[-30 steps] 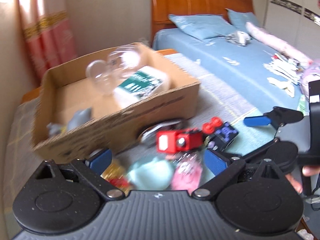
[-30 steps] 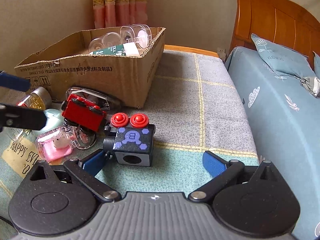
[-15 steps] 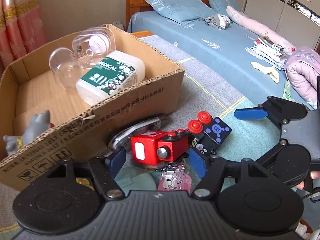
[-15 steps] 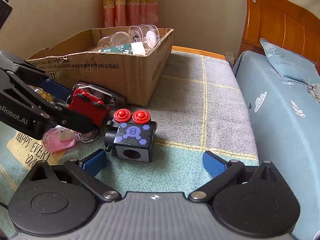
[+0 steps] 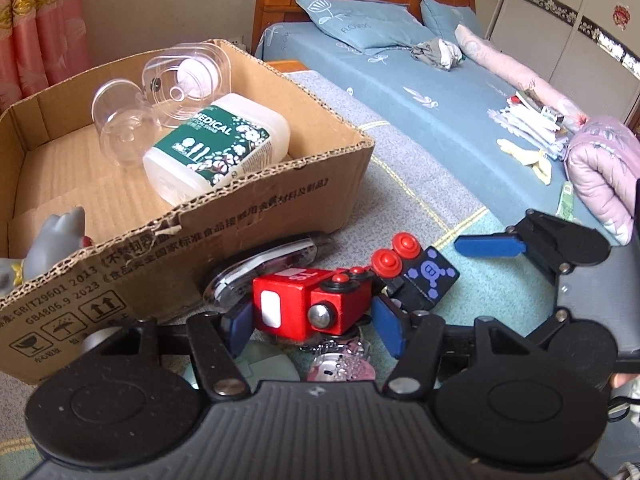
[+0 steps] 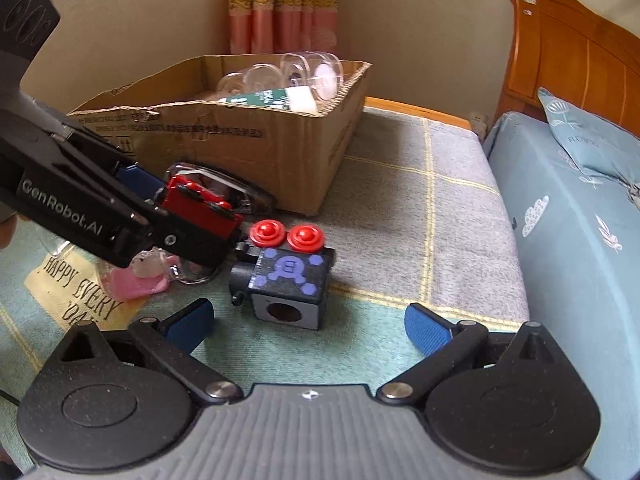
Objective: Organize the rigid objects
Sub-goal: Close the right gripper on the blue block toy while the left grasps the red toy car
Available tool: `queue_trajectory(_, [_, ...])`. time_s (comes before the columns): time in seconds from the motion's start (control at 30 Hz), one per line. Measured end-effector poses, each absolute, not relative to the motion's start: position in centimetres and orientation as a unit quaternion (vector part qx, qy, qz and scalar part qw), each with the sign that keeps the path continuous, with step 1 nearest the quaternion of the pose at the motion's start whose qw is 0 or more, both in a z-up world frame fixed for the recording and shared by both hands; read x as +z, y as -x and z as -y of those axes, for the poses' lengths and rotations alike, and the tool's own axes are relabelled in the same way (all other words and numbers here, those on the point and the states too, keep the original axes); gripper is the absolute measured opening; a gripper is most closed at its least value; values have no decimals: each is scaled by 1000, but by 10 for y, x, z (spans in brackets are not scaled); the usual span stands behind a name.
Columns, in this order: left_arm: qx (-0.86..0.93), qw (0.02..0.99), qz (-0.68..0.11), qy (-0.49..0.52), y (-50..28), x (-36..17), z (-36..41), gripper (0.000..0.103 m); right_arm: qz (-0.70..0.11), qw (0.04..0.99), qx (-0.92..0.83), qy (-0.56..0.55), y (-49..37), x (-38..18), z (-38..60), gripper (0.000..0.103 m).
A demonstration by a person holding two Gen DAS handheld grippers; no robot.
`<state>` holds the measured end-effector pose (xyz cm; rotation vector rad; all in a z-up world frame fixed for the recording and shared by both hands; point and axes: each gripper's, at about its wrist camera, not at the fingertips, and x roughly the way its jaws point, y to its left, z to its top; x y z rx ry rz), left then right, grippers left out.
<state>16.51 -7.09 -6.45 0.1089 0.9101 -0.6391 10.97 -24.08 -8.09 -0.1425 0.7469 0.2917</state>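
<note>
Lying under both tools is a checked cloth (image 6: 448, 216) in grey and green, and a bed (image 5: 420, 96) with blue sheet and wooden headboard stands just beside it, to the right of the right tool (image 6: 308, 326). A curtain (image 6: 280, 4) hangs at the wall behind.

Ahead of the left tool (image 5: 312, 320) stands an open carton (image 5: 256, 216); its near wall is close behind the toys, and it holds a white bottle (image 5: 216, 148), clear cups (image 5: 184, 76) and a grey figure (image 5: 60, 236). To the right of the carton the cloth is bare up to the bed edge.

The left tool has just been closing, and its blue pads now press on the two sides of the red train (image 5: 308, 304). The train's long axis runs across the pads, its round metal end toward the camera. Just right of it the black block (image 6: 288, 280) with two red knobs lies on the cloth, its hole facing the right tool. The right tool stands wide apart with nothing between the pads, the block just ahead of it.
</note>
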Motion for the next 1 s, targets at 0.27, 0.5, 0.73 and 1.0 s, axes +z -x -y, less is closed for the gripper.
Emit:
queue_trajectory(0.27, [-302,846,-439,-21,-172,-67,68,58,-349,920,160,78,-120,-77,232,82])
queue_trajectory(0.5, [-292,851,-436,-5,-172,-65,65,55,-347,923,149,73,-114,-73,233,55])
queue_trajectory(0.73, [-274,859,-433,-13,-167,-64,66,52,-349,924,140,74,-92,-73,234,55])
queue_trajectory(1.0, [-283,863,-418,-20,-148,-51,64,44,-356,923,131,62,-64,-72,239,55])
